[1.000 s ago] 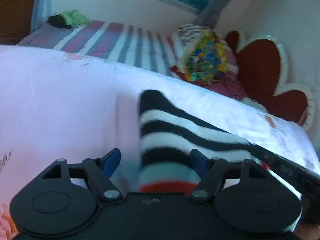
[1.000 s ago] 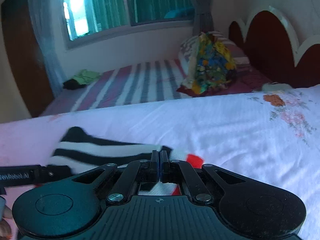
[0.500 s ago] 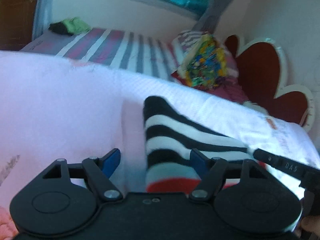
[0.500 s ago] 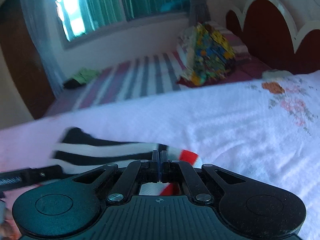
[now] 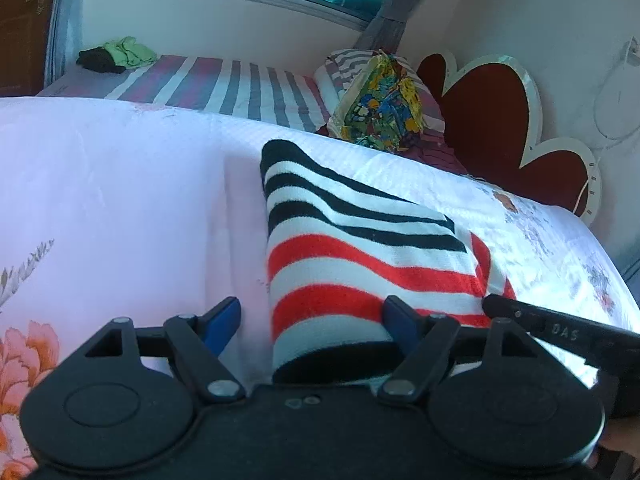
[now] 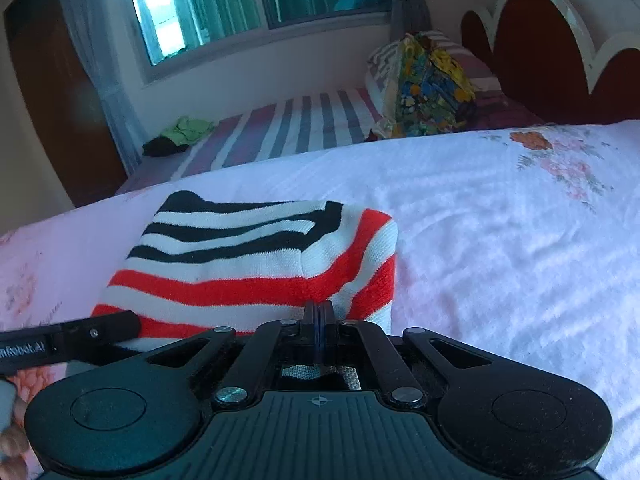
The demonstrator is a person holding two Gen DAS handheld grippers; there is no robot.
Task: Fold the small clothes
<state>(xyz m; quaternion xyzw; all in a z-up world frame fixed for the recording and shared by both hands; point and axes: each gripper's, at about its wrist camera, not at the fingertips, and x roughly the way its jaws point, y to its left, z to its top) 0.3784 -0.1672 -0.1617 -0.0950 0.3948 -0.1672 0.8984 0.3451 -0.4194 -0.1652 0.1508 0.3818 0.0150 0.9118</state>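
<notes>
A folded knit garment (image 5: 360, 248) with black-white stripes at the far end and red-white stripes nearer me lies on the pale floral bedsheet (image 5: 120, 200). My left gripper (image 5: 312, 316) is open. Its right pad rests over the garment's near edge and its left pad stands off the cloth on bare sheet. The right gripper's black finger (image 5: 560, 330) lies at the garment's near right corner. In the right wrist view the garment (image 6: 260, 256) sits just ahead of my right gripper (image 6: 318, 316), which is shut. No cloth shows between its tips. The left gripper's finger (image 6: 80, 336) crosses the near left corner.
Beyond the bedsheet (image 6: 500, 240) stands a second bed with a striped cover (image 5: 224, 84), a colourful patterned pillow (image 5: 380, 104) and green and dark clothes (image 5: 120, 54). A red scalloped headboard (image 5: 492, 116) rises at the right. A person's fingertips (image 6: 12, 448) show at the lower left.
Both grippers have drawn back along the bed, so the garment's red stripes have come into view. The jaws stand as before.
</notes>
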